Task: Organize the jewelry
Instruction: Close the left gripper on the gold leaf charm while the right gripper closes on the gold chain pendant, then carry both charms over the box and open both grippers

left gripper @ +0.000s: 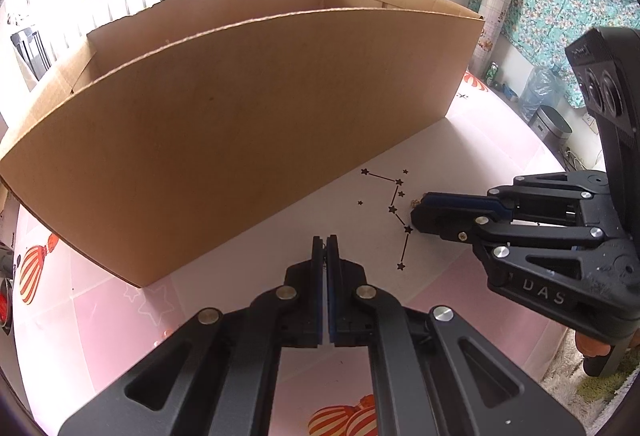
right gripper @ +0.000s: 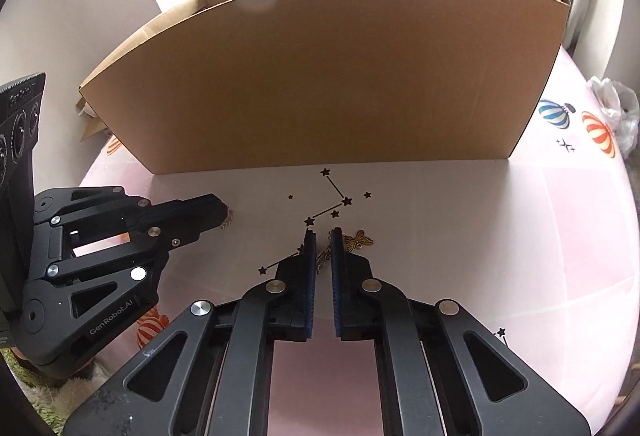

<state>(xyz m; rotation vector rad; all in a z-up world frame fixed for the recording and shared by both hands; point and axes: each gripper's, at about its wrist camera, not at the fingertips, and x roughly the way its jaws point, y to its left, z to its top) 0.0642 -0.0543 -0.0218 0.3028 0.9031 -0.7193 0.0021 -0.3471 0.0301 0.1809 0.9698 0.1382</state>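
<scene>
Right gripper (right gripper: 323,236) nearest, jaws narrow, pinching a thin chain (right gripper: 322,259). Left gripper (left gripper: 325,241) jaws closed flat. Cardboard box (right gripper: 320,76) at 12 o'clock on the bench (right gripper: 500,236). Gold butterfly pendant (right gripper: 360,241) at the right tip's 3 o'clock.

A gold butterfly charm (right gripper: 360,241) lies flat on the bench (right gripper: 440,220), its thin chain (right gripper: 322,259) trailing between the right tongs (right gripper: 323,236).

The cardboard box (right gripper: 320,76) hides its own inside, and the charm (right gripper: 228,220) at the left tool (right gripper: 224,214) is too small to tell.
</scene>
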